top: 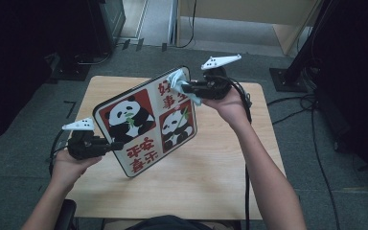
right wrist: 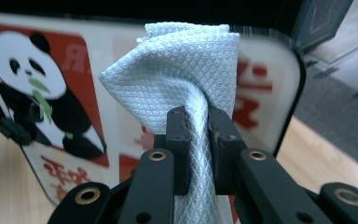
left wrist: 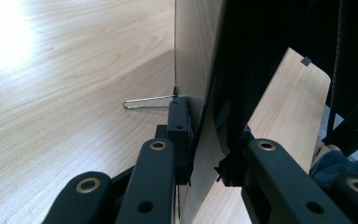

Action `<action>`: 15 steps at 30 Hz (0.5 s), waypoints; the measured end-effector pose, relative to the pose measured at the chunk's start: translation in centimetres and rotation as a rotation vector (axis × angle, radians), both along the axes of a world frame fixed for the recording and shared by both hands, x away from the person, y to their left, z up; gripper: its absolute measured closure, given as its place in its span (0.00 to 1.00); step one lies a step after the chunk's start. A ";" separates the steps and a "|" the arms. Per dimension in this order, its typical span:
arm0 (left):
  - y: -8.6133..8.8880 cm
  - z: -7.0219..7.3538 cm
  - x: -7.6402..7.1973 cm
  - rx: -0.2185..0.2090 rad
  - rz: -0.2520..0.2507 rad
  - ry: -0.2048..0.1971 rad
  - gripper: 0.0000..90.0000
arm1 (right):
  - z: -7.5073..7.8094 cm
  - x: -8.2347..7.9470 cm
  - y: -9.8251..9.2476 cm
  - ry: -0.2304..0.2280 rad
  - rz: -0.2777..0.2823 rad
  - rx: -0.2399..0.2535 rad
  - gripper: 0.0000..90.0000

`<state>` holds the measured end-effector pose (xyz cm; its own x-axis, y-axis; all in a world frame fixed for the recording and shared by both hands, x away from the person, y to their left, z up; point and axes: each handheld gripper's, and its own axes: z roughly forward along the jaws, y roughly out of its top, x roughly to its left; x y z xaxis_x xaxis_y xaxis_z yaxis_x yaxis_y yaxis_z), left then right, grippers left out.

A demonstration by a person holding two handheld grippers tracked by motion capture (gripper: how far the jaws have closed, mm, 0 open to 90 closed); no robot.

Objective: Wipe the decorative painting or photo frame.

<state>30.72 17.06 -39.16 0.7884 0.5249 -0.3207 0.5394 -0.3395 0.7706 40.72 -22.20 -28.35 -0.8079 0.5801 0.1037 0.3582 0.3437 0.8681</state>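
Both tongs (top: 112, 145) (top: 188, 88) clamped, arms raised

The panda board (top: 146, 122) stands tilted over the middle of the counter (top: 211, 182), held up between the left tongs (top: 112, 145) at its near-left edge and the right tongs (top: 188, 88) with a pale cloth (top: 179, 82) at its far-right corner. It blocks passage from the left edge to the far-right corner. The counter's near edge, near-right part and far-left corner lie bare and open.

Panda board's (right wrist: 51, 93) far side blurred, cloth-covered (right wrist: 182, 70) middle, lower edge cropped.
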 end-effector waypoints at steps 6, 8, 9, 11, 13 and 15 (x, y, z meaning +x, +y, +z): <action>0.0 0.0 0.0 0.003 -0.005 0.003 0.87 | 0.6 0.7 1.3 -0.009 -0.005 -0.006 0.90; 0.0 0.0 0.0 0.006 -0.005 0.001 0.87 | 0.2 0.9 1.6 0.000 -0.006 -0.025 0.90; 0.0 0.0 0.0 0.007 -0.005 0.001 0.87 | 0.1 1.0 1.7 -0.004 -0.006 -0.026 0.90; 0.0 0.0 0.0 0.007 -0.005 0.001 0.87 | -0.2 1.1 1.7 -0.002 -0.005 -0.019 0.90; 0.0 0.0 0.0 0.005 -0.005 0.006 0.87 | -0.4 1.1 1.8 0.002 -0.005 -0.018 0.90; 0.0 0.0 0.0 0.009 -0.005 0.007 0.87 | -0.7 1.1 1.8 0.005 -0.004 -0.028 0.90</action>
<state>30.74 17.09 -39.12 0.7890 0.5236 -0.3214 0.5427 -0.3488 0.7641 41.80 -20.41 -29.01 -0.8052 0.5860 0.0911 0.3639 0.3669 0.8561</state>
